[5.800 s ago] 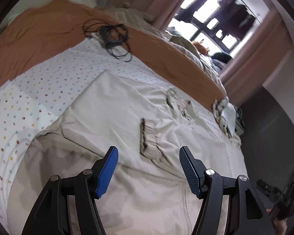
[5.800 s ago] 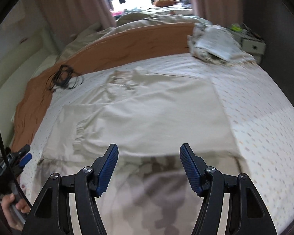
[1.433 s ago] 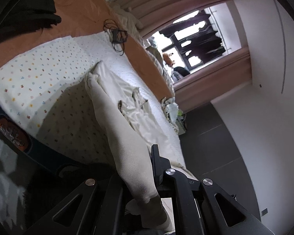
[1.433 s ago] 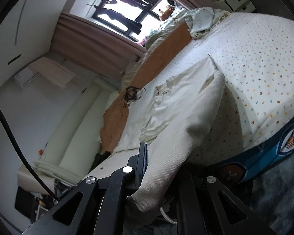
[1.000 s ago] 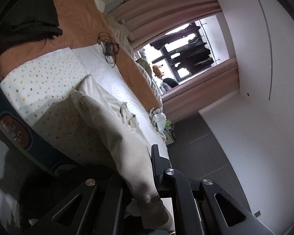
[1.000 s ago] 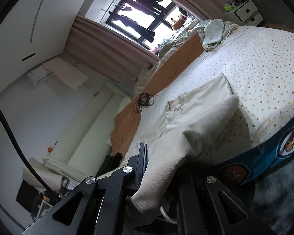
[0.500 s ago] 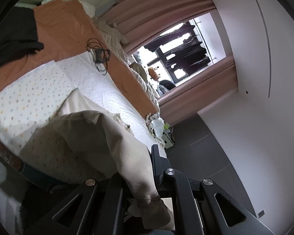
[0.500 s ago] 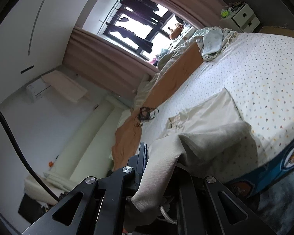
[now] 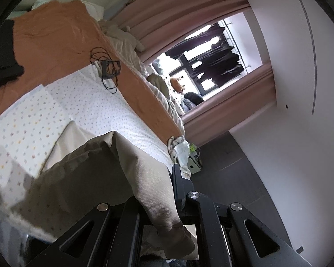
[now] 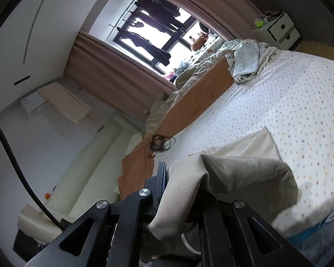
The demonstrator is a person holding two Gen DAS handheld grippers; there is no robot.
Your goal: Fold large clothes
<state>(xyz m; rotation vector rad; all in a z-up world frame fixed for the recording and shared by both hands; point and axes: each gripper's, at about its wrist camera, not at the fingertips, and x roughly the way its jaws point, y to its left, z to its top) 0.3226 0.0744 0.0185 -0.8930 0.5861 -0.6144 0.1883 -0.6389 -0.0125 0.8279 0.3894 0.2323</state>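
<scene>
Both grippers, left [image 9: 158,202] and right [image 10: 180,191], tilted, apparently clamp beige garment [image 9: 104,166].

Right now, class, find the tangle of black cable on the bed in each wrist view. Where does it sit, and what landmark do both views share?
Left wrist view: the black cable lies upper left, where the orange blanket meets the dotted sheet.
Right wrist view: the cable lies centre, on that same edge.
Shared landmark: the window with dark clothes hanging.

Left tool [image 9: 160,202] clamped on beige cloth [image 9: 144,166]; right tool [image 10: 180,200] likewise, both tilted upward.
</scene>
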